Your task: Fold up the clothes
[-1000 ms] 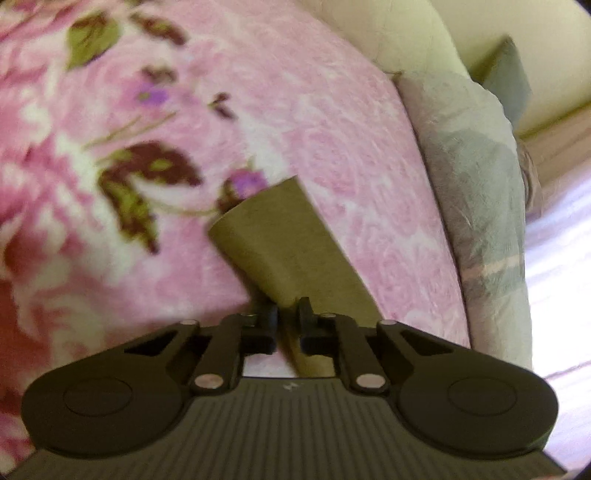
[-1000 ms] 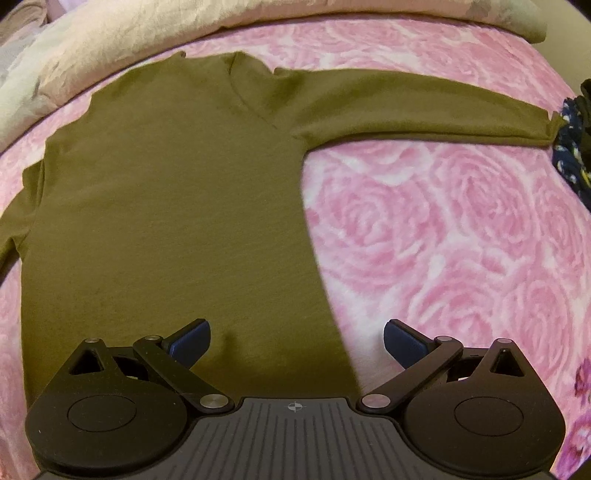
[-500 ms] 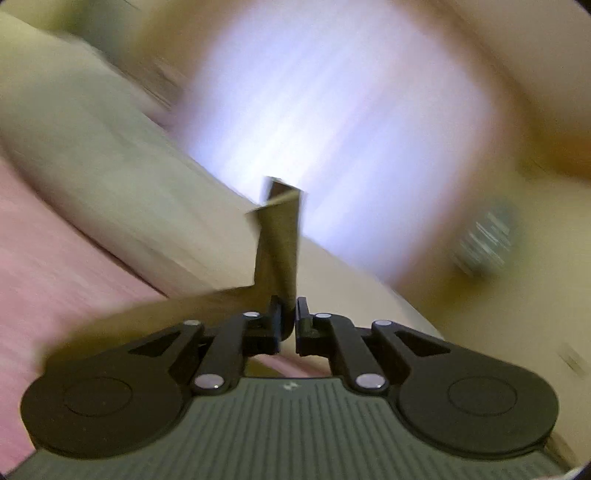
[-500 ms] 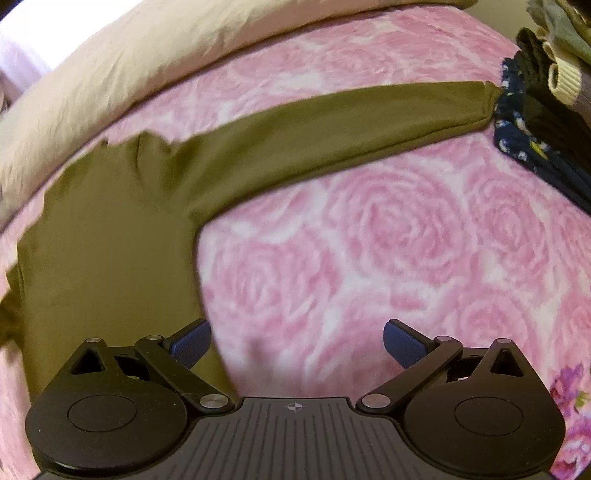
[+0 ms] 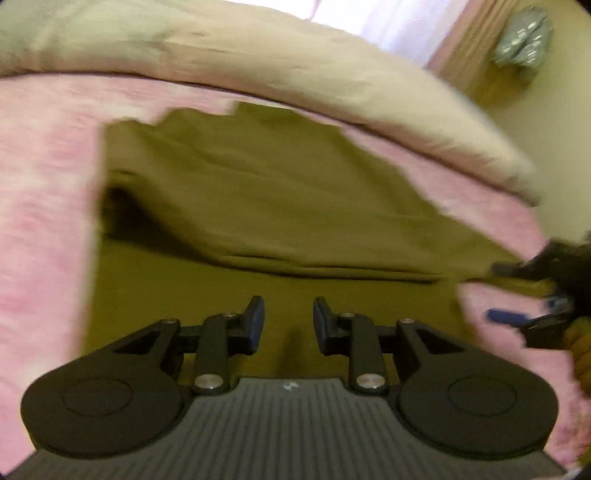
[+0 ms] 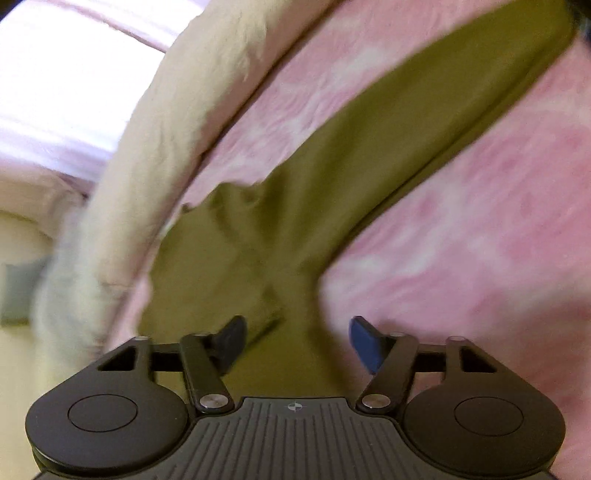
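An olive long-sleeved shirt (image 5: 280, 206) lies flat on a pink blanket (image 5: 44, 229). In the left wrist view one sleeve (image 5: 332, 254) is folded across the shirt's body. My left gripper (image 5: 288, 319) hovers open just above the body, holding nothing. At the right edge of that view is my right gripper (image 5: 513, 291), held by a hand, by the shirt's side. In the right wrist view the right gripper (image 6: 297, 332) is open over the shirt (image 6: 236, 258) near the armpit. The other sleeve (image 6: 424, 110) stretches out to the upper right.
A cream duvet (image 5: 295, 62) is bunched along the far edge of the bed, also the cream duvet (image 6: 155, 147) at left. Dark clothes (image 6: 581, 18) sit past the sleeve's cuff. A grey cushion (image 6: 18, 291) is at the far left. Pink blanket (image 6: 480, 240) lies bare right of the shirt.
My left gripper carried the sleeve cuff over onto the shirt's body and let go; it went from shut to open. My right gripper moved toward the armpit, its fingers closer together but open.
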The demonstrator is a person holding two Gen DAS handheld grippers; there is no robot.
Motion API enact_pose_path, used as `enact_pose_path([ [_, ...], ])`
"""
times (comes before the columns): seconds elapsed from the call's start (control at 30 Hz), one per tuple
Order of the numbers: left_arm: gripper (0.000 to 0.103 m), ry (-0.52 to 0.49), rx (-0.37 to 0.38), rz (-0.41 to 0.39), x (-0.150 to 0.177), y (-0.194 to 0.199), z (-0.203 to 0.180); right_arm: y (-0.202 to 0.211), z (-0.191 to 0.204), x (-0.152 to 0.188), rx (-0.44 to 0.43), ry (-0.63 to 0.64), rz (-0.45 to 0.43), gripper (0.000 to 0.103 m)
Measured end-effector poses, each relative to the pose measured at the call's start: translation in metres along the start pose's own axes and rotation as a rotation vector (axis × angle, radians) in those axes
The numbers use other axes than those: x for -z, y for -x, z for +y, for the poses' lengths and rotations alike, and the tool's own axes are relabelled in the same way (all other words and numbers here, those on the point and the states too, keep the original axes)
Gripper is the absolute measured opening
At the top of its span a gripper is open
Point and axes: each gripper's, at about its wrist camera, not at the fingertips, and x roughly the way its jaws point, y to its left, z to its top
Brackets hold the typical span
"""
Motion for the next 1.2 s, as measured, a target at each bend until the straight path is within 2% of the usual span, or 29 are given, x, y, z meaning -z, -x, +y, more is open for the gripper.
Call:
enact_pose_path([
  [0.1, 0.026, -0.033, -0.137, -0.013, -0.009, 0.0, 0.032, -0.027, 0.003, 0.002, -0.059, -0.074, 0.042, 0.065],
  [0.2, 0.029, -0.089, -0.229, -0.05, -0.019, 0.004, 0.055, -0.047, 0.007, 0.002, -0.042, -0.102, 0.06, 0.065],
  [0.4, 0.03, -0.242, -0.257, -0.067, -0.028, -0.013, 0.067, -0.06, 0.012, 0.0, -0.038, -0.128, 0.022, 0.065],
  [0.43, 0.03, -0.283, -0.262, -0.072, -0.028, -0.017, 0.064, -0.062, 0.013, -0.001, -0.033, -0.116, 0.016, 0.061],
  [0.47, 0.025, -0.33, -0.275, -0.078, -0.026, -0.02, 0.061, -0.065, 0.016, -0.003, -0.026, -0.096, 0.009, 0.055],
  [0.5, 0.018, -0.377, -0.288, -0.085, -0.024, -0.023, 0.058, -0.067, 0.019, -0.004, -0.017, -0.074, 0.004, 0.04],
  [0.53, 0.01, -0.424, -0.301, -0.091, -0.021, -0.026, 0.055, -0.07, 0.022, -0.005, -0.006, -0.049, 0.0, 0.033],
  [0.57, 0.01, -0.472, -0.314, -0.098, -0.019, -0.029, 0.052, -0.073, 0.025, -0.007, 0.004, -0.022, -0.008, 0.024],
  [0.6, 0.009, -0.519, -0.326, -0.104, -0.017, -0.031, 0.049, -0.074, 0.029, -0.008, 0.014, 0.012, -0.023, 0.003],
  [0.73, 0.007, -0.724, -0.379, -0.11, -0.002, -0.041, 0.038, -0.044, 0.061, -0.001, 0.029, 0.29, -0.217, 0.003],
  [0.8, 0.007, -0.827, -0.405, -0.093, 0.011, -0.046, 0.033, -0.035, 0.065, 0.002, 0.087, 0.363, -0.265, 0.003],
  [0.83, 0.007, -0.849, -0.413, -0.084, 0.014, -0.049, 0.032, -0.035, 0.061, 0.002, 0.117, 0.369, -0.259, 0.003],
  [0.9, 0.007, -0.868, -0.426, -0.079, 0.015, -0.053, 0.03, -0.046, 0.046, -0.002, 0.163, 0.338, -0.192, 0.003],
  [0.97, 0.007, -0.853, -0.422, -0.068, 0.01, -0.052, 0.03, -0.055, 0.038, -0.001, 0.184, 0.352, -0.155, 0.003],
  [1.1, 0.008, -0.84, -0.398, -0.035, 0.005, -0.042, 0.033, -0.051, 0.042, 0.001, 0.214, 0.401, -0.143, 0.004],
  [1.13, 0.009, -0.82, -0.391, -0.017, 0.003, -0.037, 0.034, -0.049, 0.043, 0.002, 0.222, 0.404, -0.141, 0.007],
  [1.17, 0.01, -0.8, -0.384, 0.0, 0.0, -0.032, 0.034, -0.046, 0.046, 0.002, 0.239, 0.409, -0.147, 0.017],
  [1.2, 0.01, -0.779, -0.376, 0.018, -0.002, -0.028, 0.034, -0.042, 0.051, 0.001, 0.268, 0.415, -0.164, 0.045],
])
